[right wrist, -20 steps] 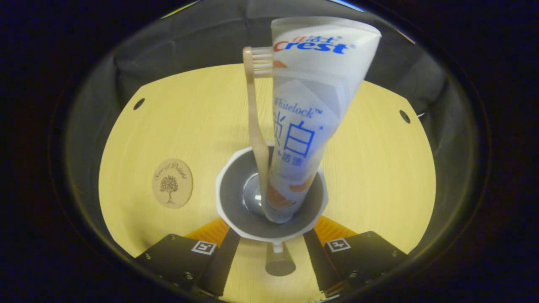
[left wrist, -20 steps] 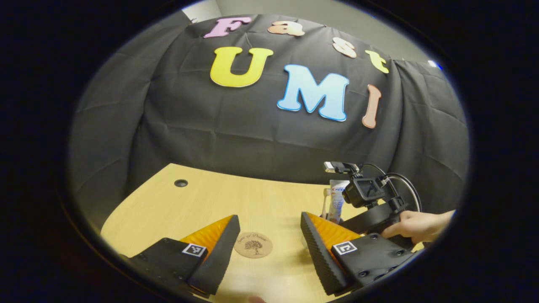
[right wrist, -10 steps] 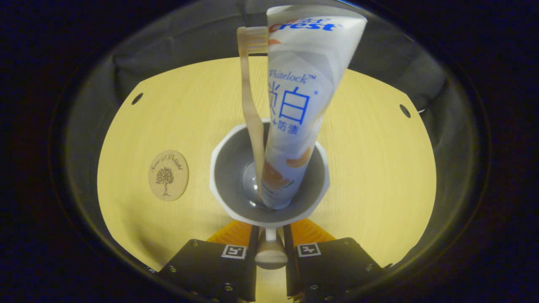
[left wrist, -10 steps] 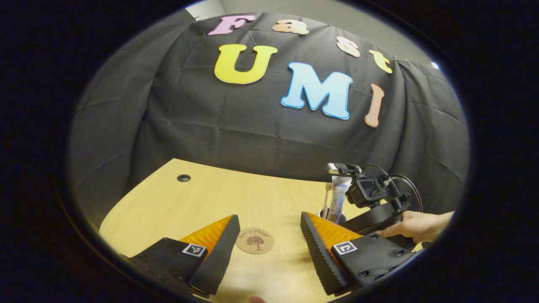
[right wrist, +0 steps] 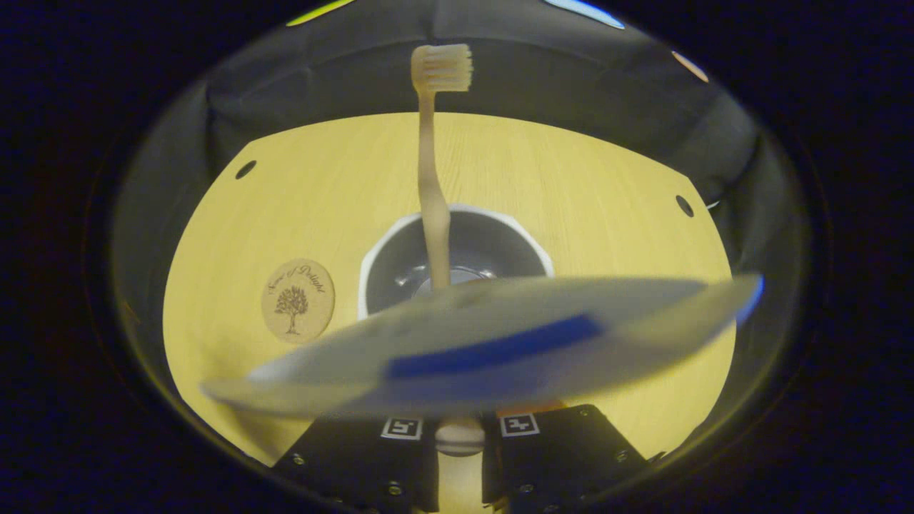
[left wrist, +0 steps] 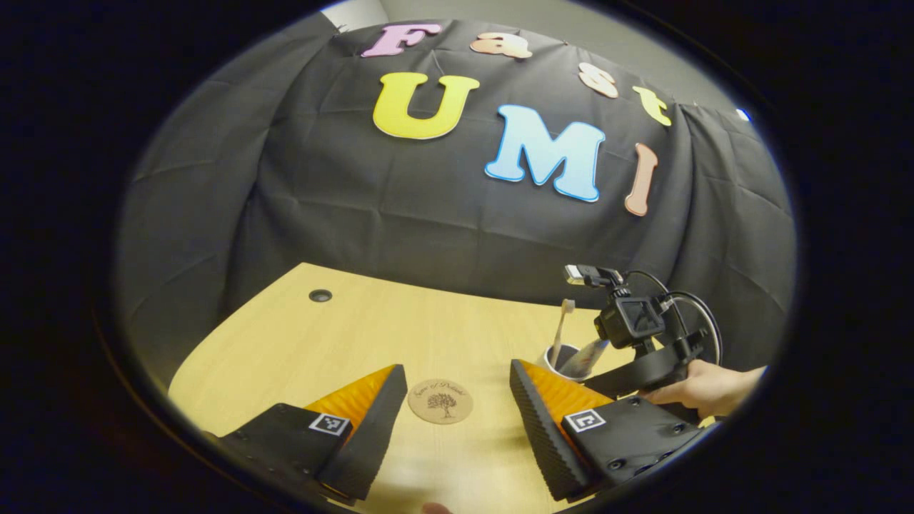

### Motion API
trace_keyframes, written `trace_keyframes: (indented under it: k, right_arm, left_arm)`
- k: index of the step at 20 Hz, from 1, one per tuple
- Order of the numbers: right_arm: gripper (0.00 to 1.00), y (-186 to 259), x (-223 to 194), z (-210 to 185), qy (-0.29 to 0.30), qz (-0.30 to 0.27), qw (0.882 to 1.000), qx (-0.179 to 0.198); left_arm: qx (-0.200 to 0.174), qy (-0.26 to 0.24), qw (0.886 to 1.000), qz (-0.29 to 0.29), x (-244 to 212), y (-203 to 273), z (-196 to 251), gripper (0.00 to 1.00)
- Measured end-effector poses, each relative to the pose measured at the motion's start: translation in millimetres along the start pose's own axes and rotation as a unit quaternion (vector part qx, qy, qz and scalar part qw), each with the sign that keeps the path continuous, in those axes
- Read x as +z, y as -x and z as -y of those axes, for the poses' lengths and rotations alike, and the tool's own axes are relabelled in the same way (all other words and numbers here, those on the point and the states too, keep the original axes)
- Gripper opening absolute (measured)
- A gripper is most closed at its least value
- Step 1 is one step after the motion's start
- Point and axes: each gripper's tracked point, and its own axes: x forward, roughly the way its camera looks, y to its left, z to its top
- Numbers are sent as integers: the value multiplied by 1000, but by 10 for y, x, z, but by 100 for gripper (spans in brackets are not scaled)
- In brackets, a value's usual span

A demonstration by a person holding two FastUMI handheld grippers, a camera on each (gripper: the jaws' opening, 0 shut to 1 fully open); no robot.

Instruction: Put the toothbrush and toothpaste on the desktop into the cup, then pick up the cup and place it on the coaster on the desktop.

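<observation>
Your white cup (right wrist: 457, 246) with its grey inside holds the beige toothbrush (right wrist: 432, 164) upright, bristles at the top. The white-and-blue toothpaste (right wrist: 493, 346) is tipped far over across the cup's near rim, blurred, so its exact lean is hard to judge. The round cork coaster (right wrist: 298, 300) lies flat on the surface beside the cup, apart from it.

I see a beige toothbrush (right wrist: 433, 200), white toothpaste (right wrist: 493, 346) with a blue stripe, a tan tree-printed coaster (right wrist: 298, 300), and a yellow woodgrain surface (right wrist: 607, 207).
</observation>
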Motion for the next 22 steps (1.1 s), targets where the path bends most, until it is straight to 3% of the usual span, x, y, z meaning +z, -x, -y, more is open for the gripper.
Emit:
trace_keyframes:
  k: [14, 22]
  right_arm:
    - [24, 79, 198, -1101, 76, -13, 995, 62]
    - [24, -182, 240, -1451, 95, -29, 994, 50]
  left_arm:
    - [46, 17, 999, 7, -34, 402, -615, 93]
    - [58, 26, 998, 5, -64, 455, -840, 93]
